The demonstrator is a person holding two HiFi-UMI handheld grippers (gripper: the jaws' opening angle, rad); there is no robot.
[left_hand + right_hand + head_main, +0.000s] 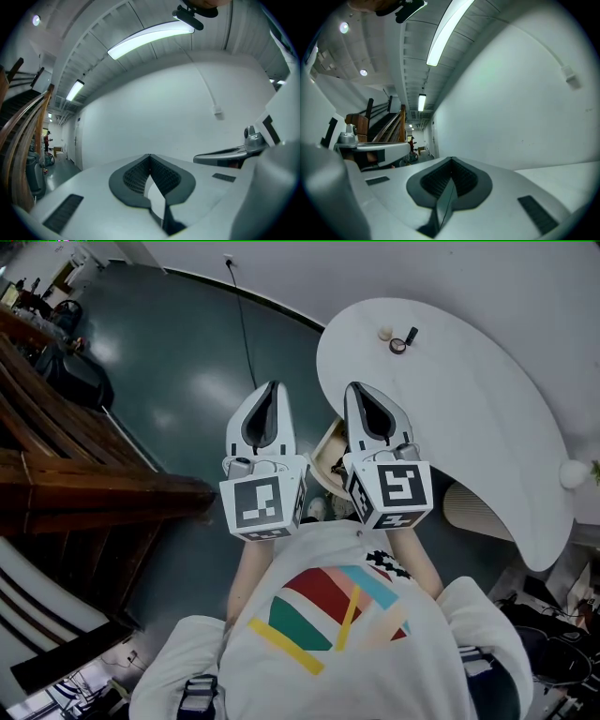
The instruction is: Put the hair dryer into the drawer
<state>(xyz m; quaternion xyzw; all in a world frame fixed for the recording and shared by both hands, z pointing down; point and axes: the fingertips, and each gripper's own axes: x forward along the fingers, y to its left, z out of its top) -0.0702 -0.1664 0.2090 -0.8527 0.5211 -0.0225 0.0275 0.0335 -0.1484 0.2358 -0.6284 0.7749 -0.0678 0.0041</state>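
White table [487, 399] at right; left gripper [273, 386] jaws pressed together, empty; right gripper [355, 387] same, 2 side by side.

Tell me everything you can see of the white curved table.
The white curved table has a smooth, matte, bean-shaped top, at the head view's right above a dark grey floor. Near its far edge lie a small cream round object, a small dark ring-like object and a short black item. A white ball-like thing sits at its right rim. The right hand-held gripper overlaps its left edge in view; contact cannot be told.
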